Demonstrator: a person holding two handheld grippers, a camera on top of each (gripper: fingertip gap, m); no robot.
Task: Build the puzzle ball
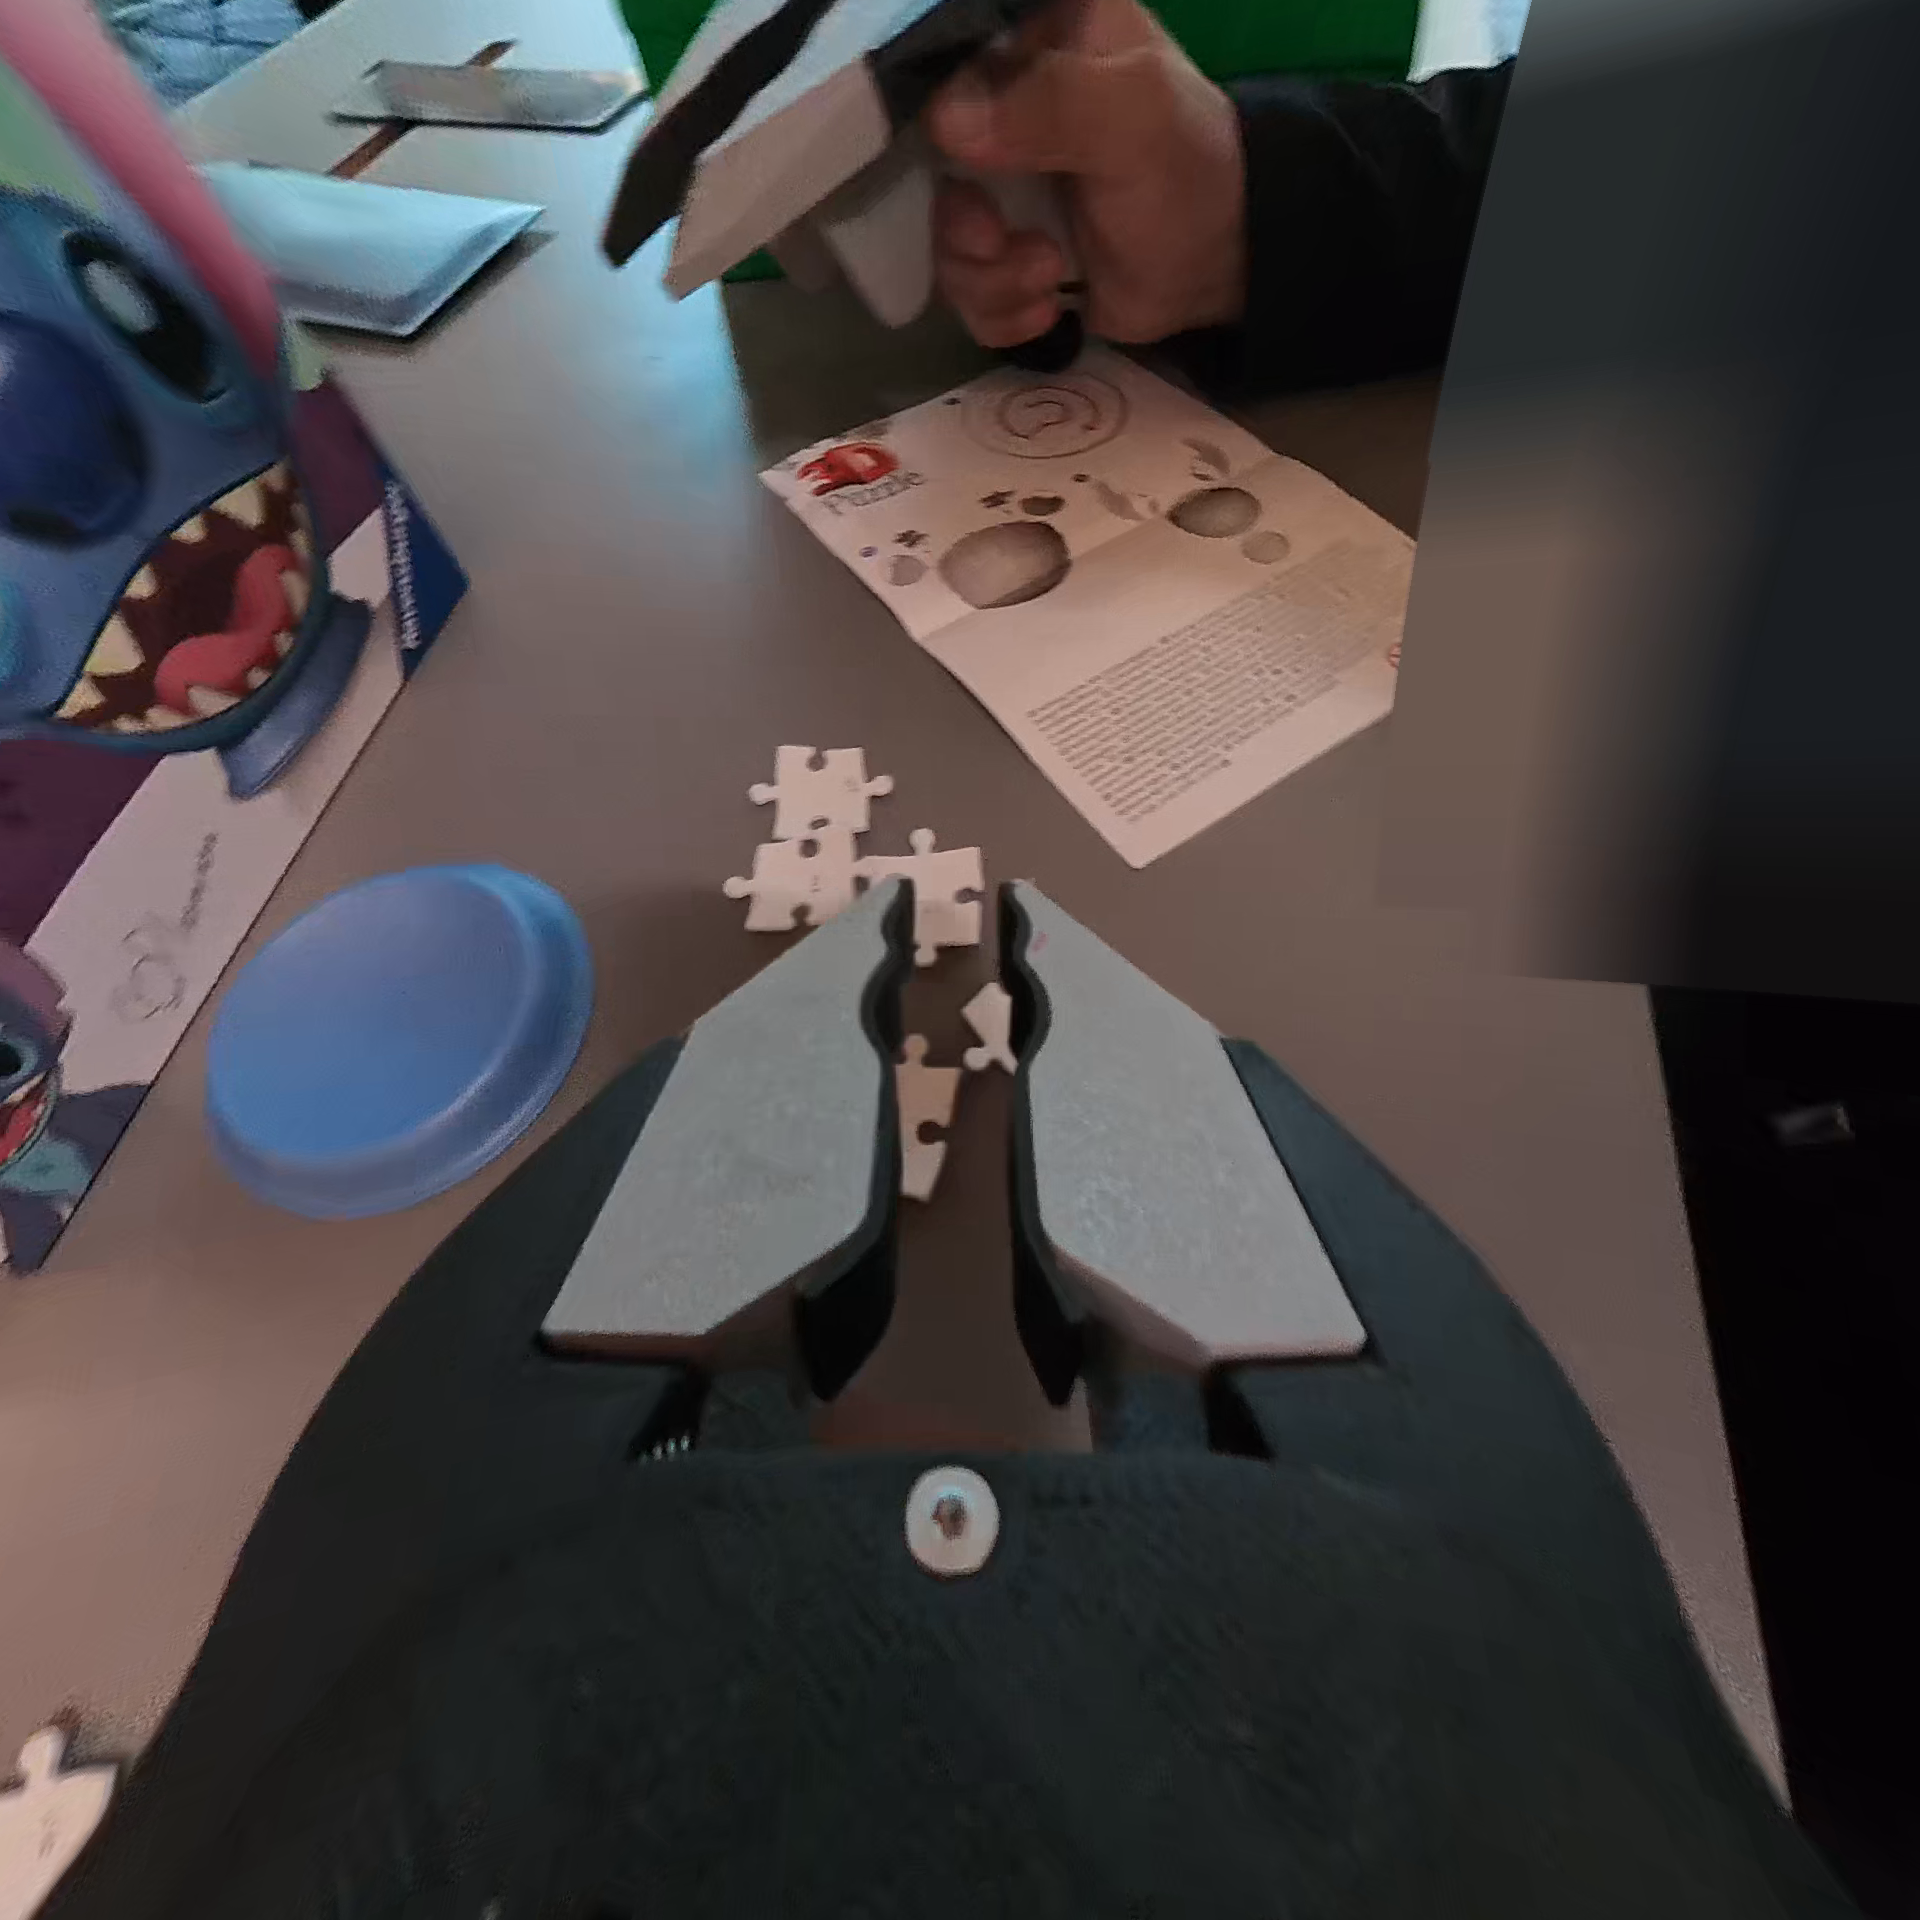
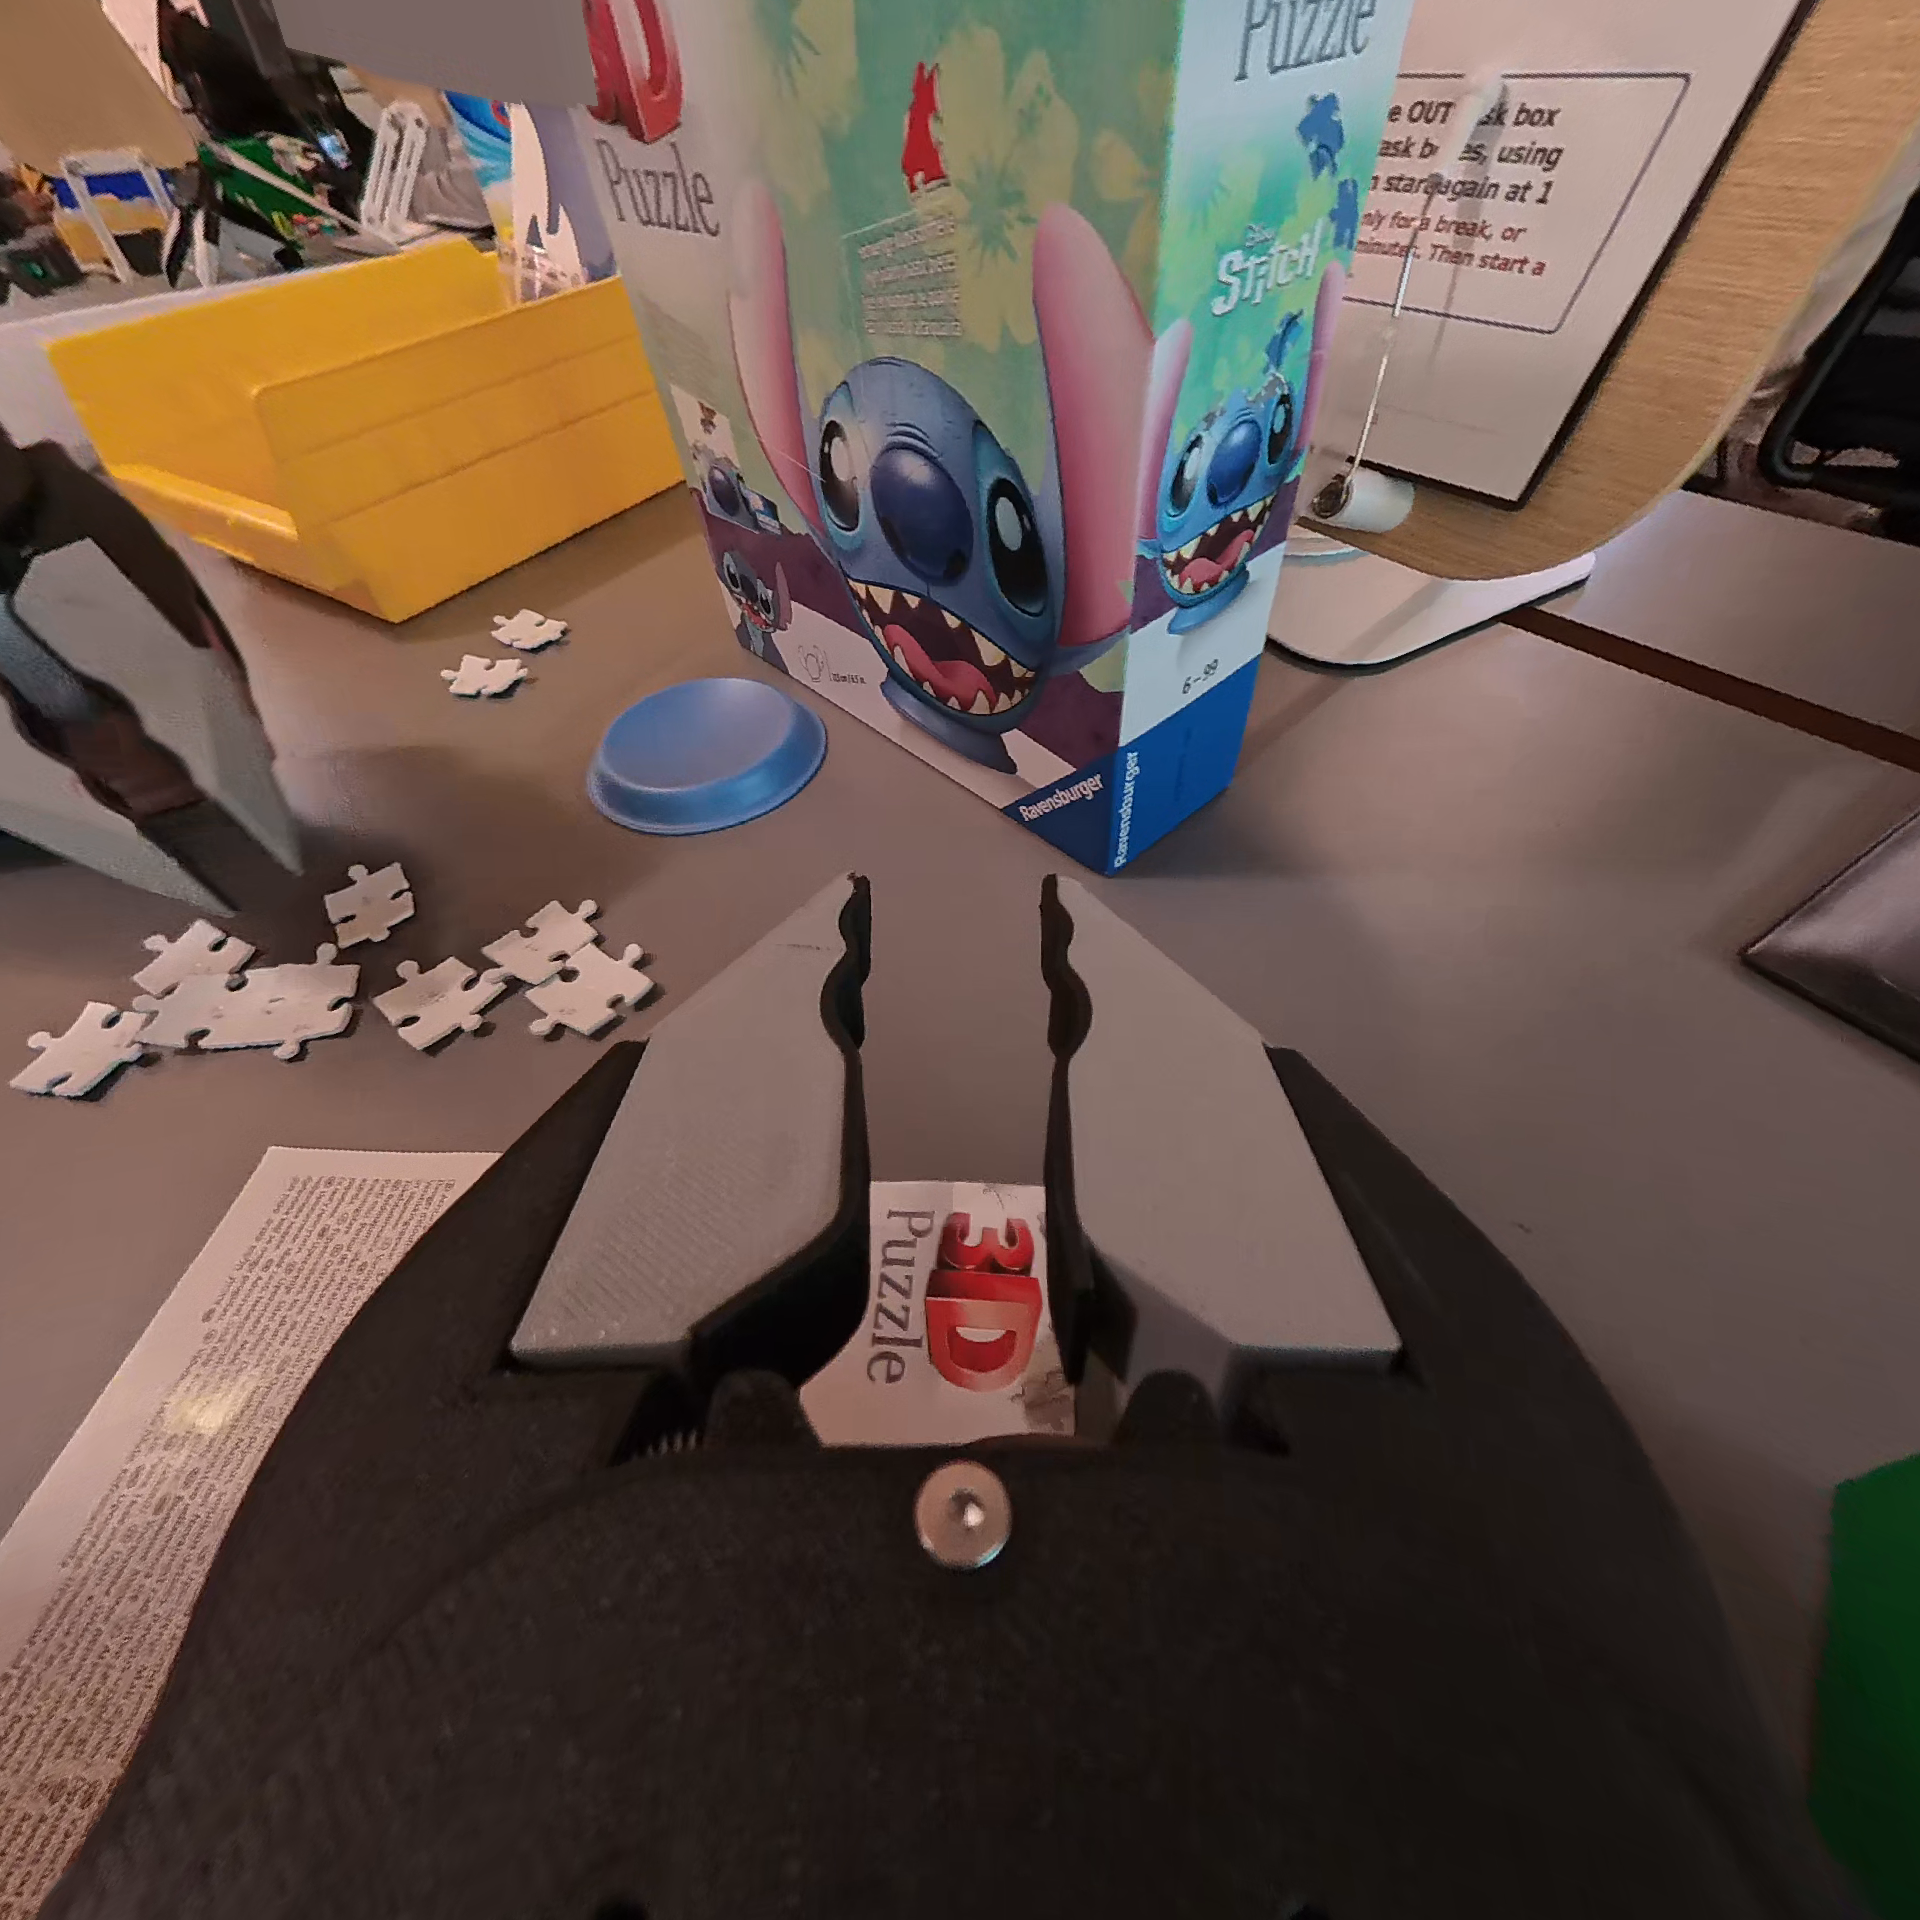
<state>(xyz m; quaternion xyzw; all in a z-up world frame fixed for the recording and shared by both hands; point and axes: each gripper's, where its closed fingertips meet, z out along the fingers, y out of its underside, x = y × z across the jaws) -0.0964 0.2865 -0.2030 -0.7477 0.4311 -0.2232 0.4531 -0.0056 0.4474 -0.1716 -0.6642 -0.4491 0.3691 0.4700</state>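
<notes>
Several white puzzle pieces (image 1: 821, 795) lie face down on the grey table (image 1: 582, 582). My left gripper (image 1: 956, 899) hovers just over them, jaws a narrow gap apart and holding nothing. One piece (image 1: 945, 904) shows between its tips, and two more (image 1: 925, 1112) show through the gap. In the right wrist view the same pieces (image 2: 260, 997) lie at the left, with the left gripper (image 2: 156, 727) tilted down over them. My right gripper (image 2: 953, 899) is open and empty above the instruction sheet (image 2: 966, 1309). It also shows, held by a hand, at the top of the left wrist view (image 1: 748, 156).
A blue round stand (image 2: 707, 753) lies beside the upright puzzle box (image 2: 987, 416). A yellow bin (image 2: 364, 416) sits behind, with two loose pieces (image 2: 509, 649) in front of it. The instruction sheet (image 1: 1122, 582) lies far right of the pieces. A board stand (image 2: 1455, 582) stands at the back right. Left tips to right tips: about 20 cm.
</notes>
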